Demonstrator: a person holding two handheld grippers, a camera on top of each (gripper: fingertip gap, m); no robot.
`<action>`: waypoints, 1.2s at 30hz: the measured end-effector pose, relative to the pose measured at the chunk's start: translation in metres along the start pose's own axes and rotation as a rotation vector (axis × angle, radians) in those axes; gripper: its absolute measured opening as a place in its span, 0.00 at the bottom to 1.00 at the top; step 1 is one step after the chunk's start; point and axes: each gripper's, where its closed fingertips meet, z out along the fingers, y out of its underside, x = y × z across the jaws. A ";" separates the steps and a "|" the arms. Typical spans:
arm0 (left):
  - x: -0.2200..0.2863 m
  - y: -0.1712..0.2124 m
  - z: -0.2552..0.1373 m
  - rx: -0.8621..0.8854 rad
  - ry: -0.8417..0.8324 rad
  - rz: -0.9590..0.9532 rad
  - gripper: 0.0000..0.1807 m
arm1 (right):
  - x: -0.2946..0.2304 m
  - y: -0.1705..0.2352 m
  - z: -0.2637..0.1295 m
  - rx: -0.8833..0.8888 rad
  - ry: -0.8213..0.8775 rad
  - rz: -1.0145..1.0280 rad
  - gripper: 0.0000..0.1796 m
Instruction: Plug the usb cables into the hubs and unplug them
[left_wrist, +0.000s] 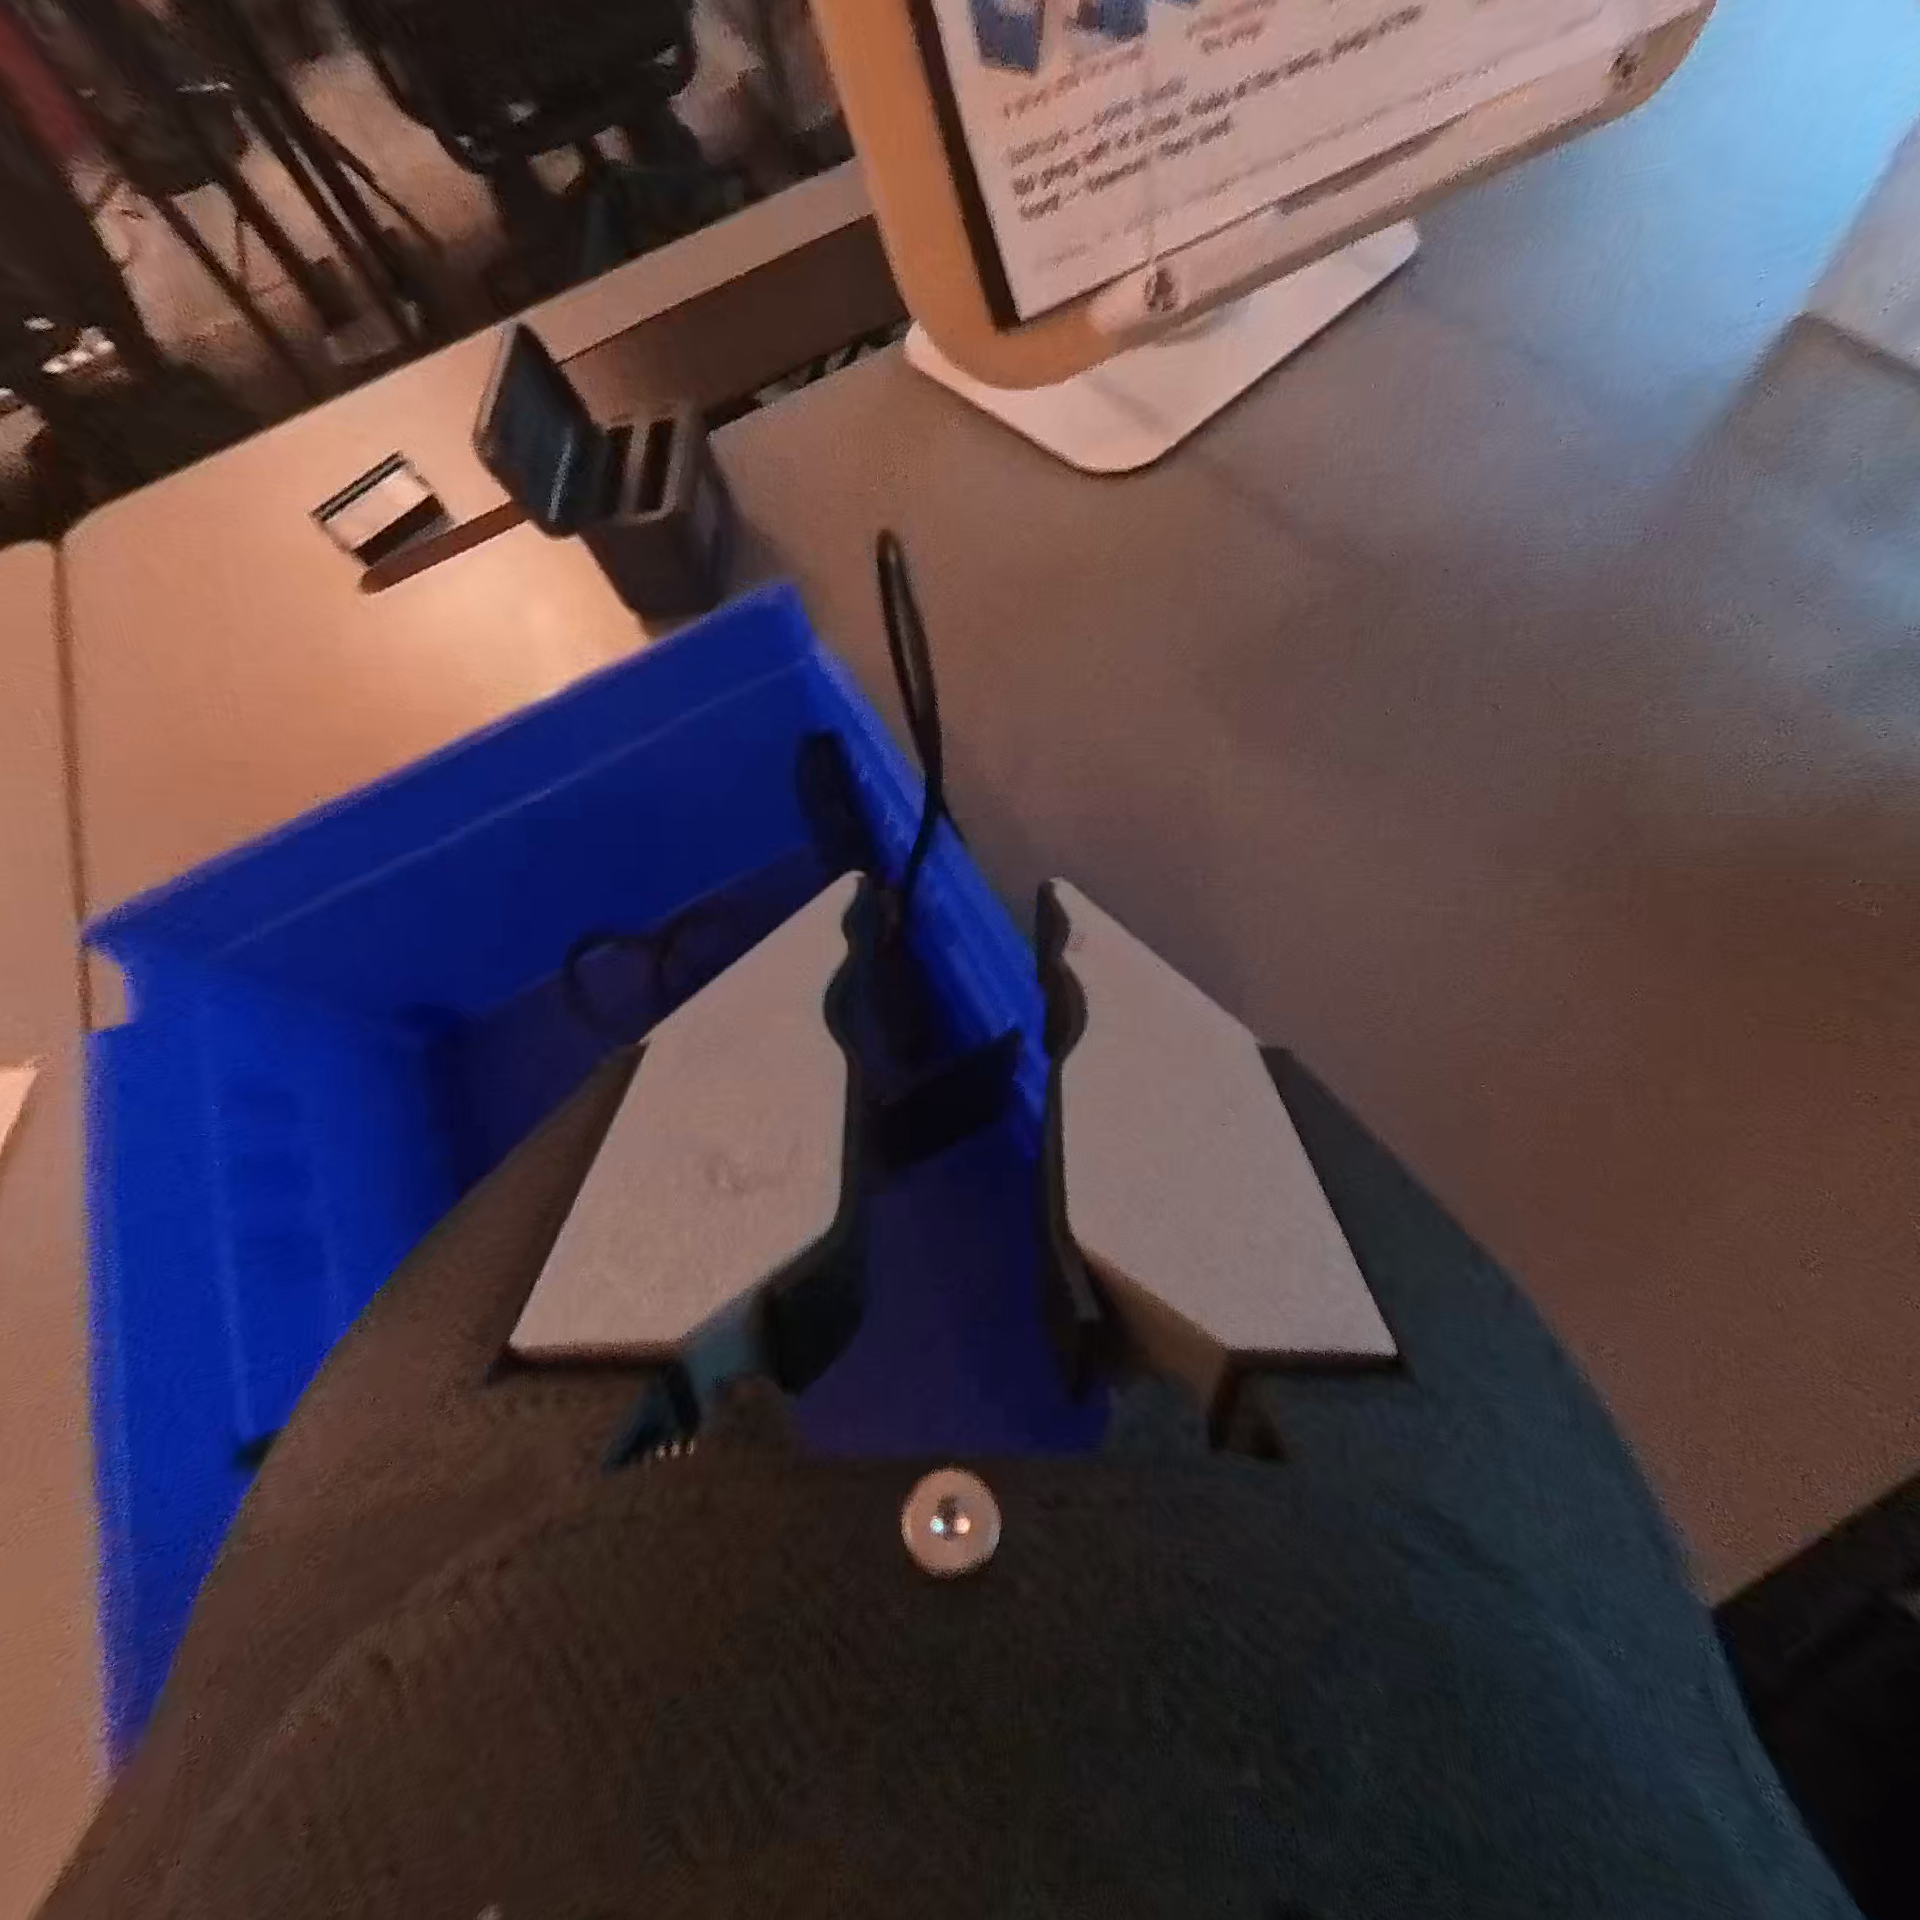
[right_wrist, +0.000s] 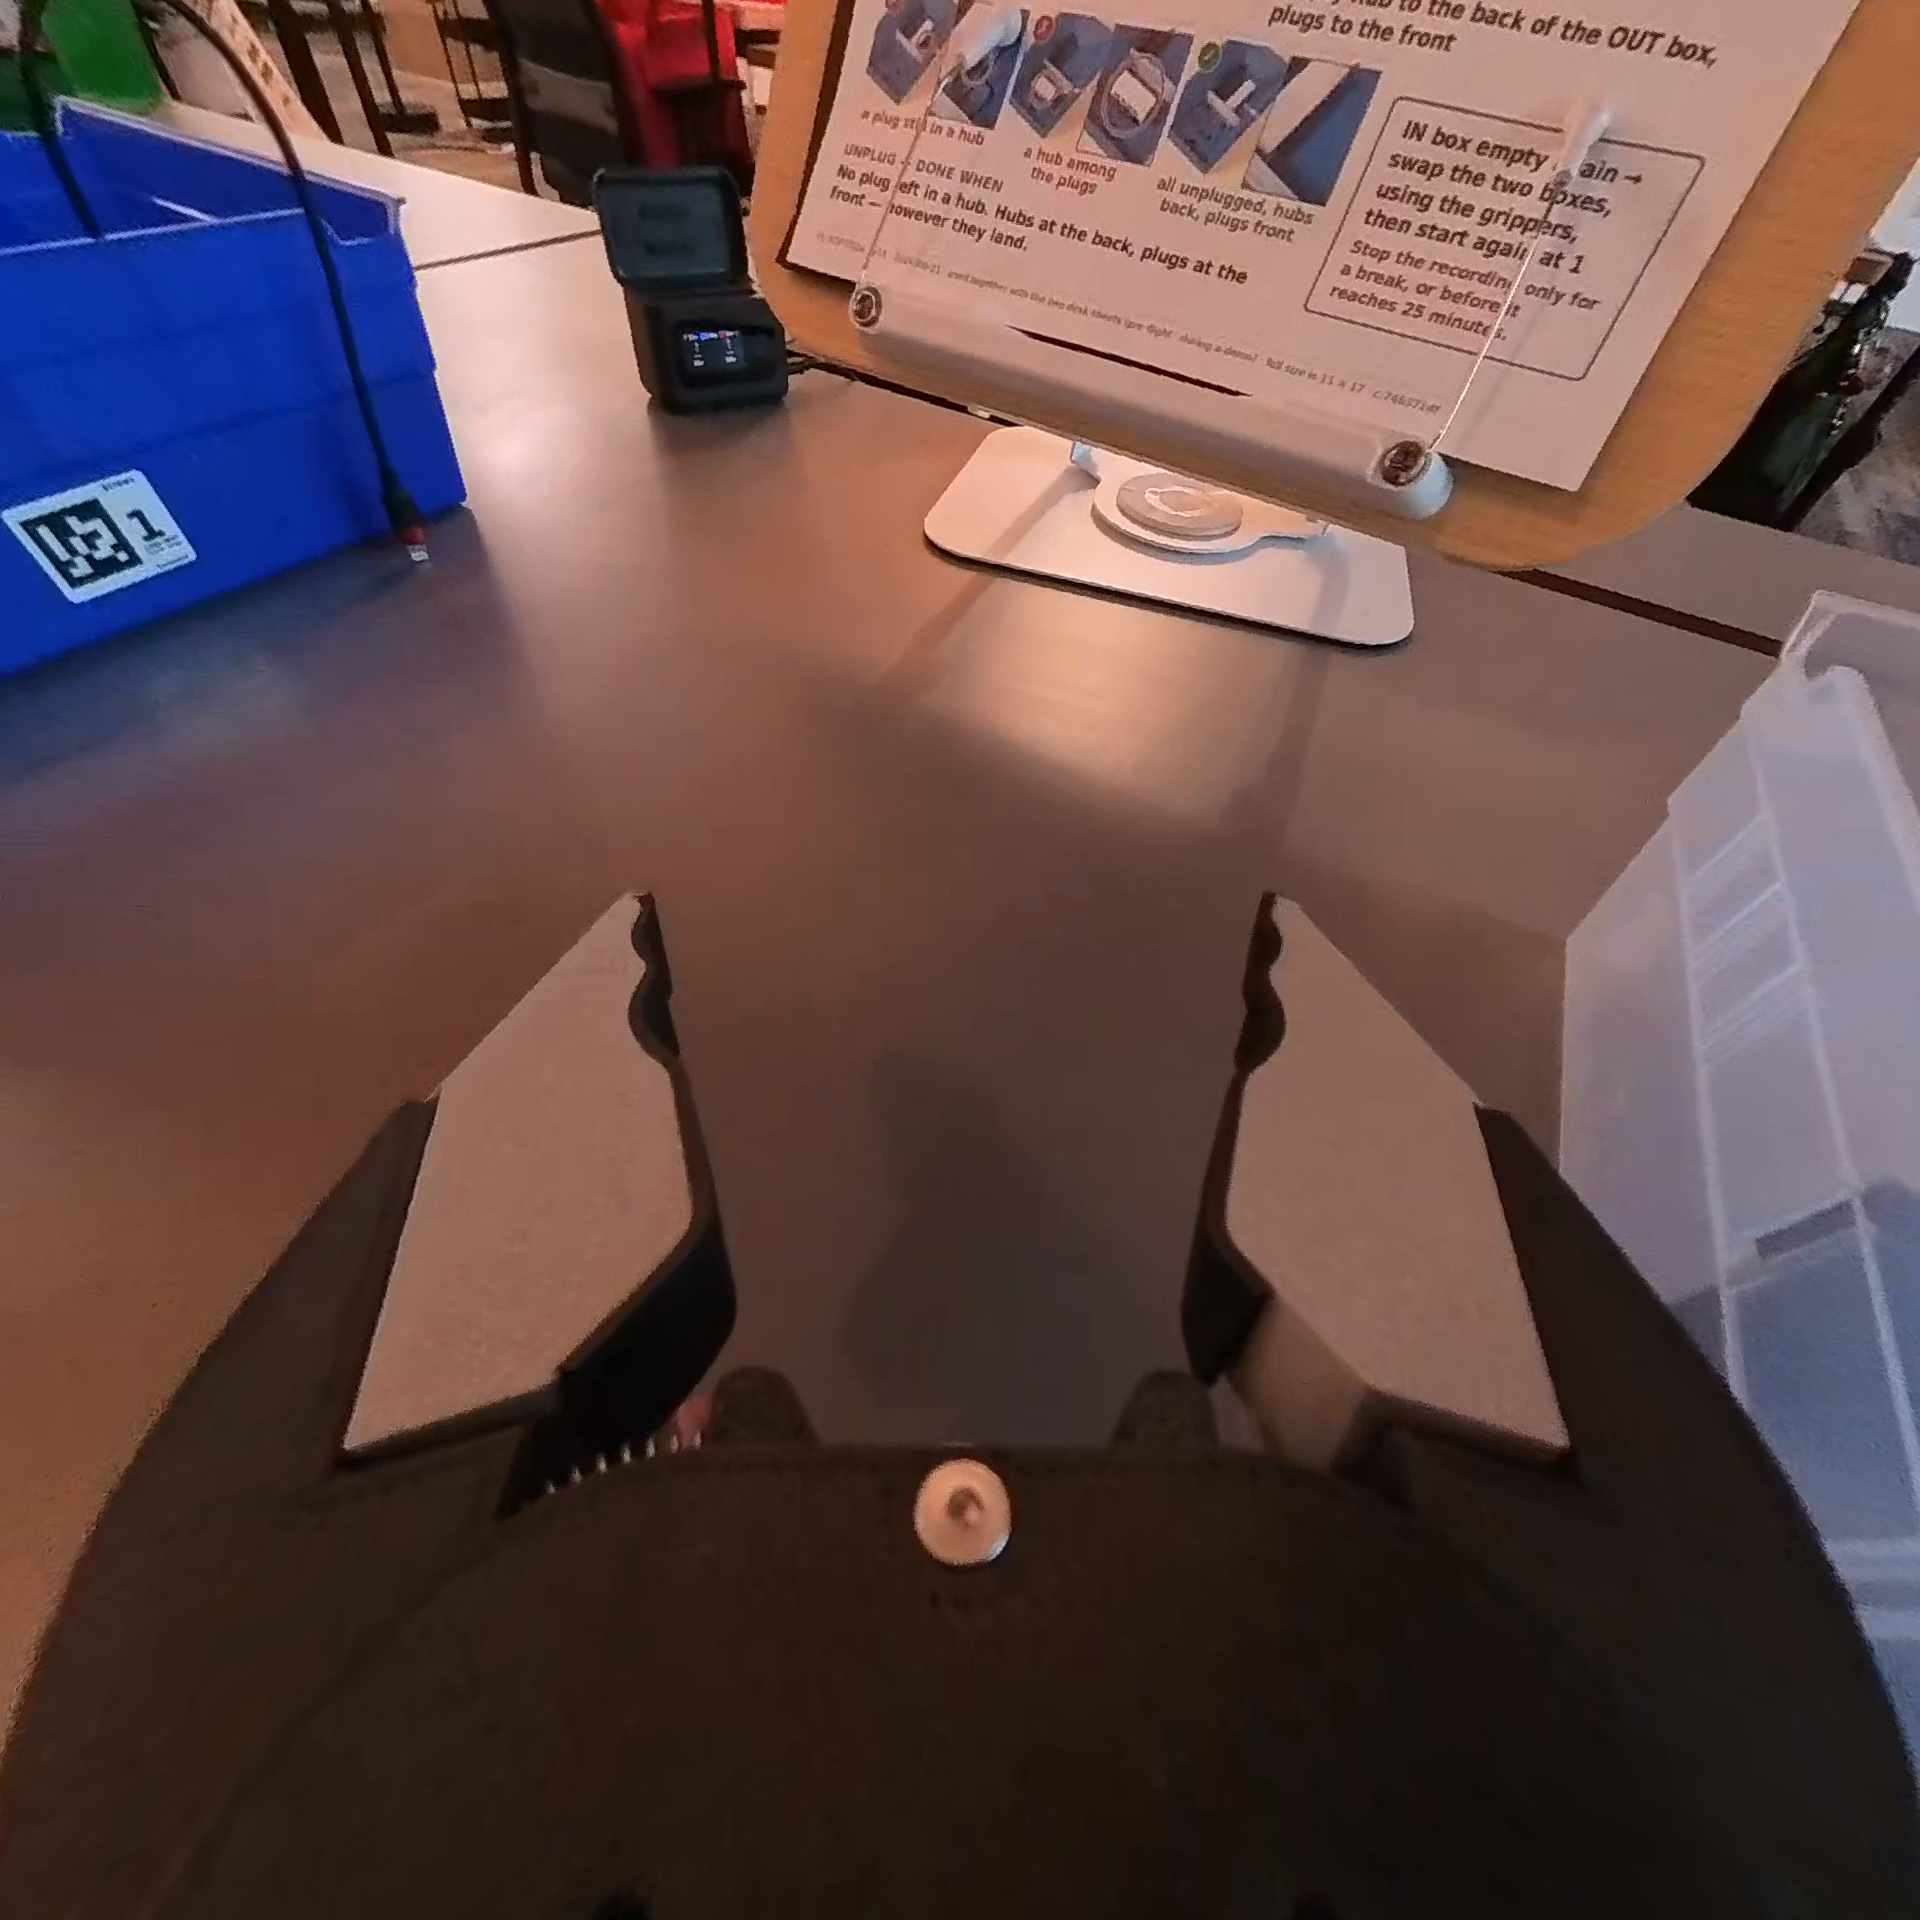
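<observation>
**Left tool over blue bin, right tool idle**

Left tool narrowed around black hub, cable rising from it, above blue bin; firm pinch not discernible. Right tool spread wide, empty, over tabletop. Second cable draped over bin front.

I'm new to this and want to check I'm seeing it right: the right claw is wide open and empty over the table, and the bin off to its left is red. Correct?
Not quite. The bin is blue, not red, as the right wrist view shows. The rest holds: the right claw is wide open and empty over the table, with the bin off to its left.
</observation>
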 end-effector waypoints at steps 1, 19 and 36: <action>0.000 -0.005 0.004 0.001 0.010 -0.007 0.16 | -0.001 0.000 0.000 0.001 -0.005 -0.002 0.60; -0.040 -0.092 -0.032 0.112 -0.251 0.085 0.00 | -0.008 -0.003 -0.003 0.022 -0.014 -0.042 0.59; 0.165 -0.134 -0.095 0.199 0.089 0.564 0.00 | -0.130 -0.028 -0.101 -0.018 -0.704 -0.303 0.70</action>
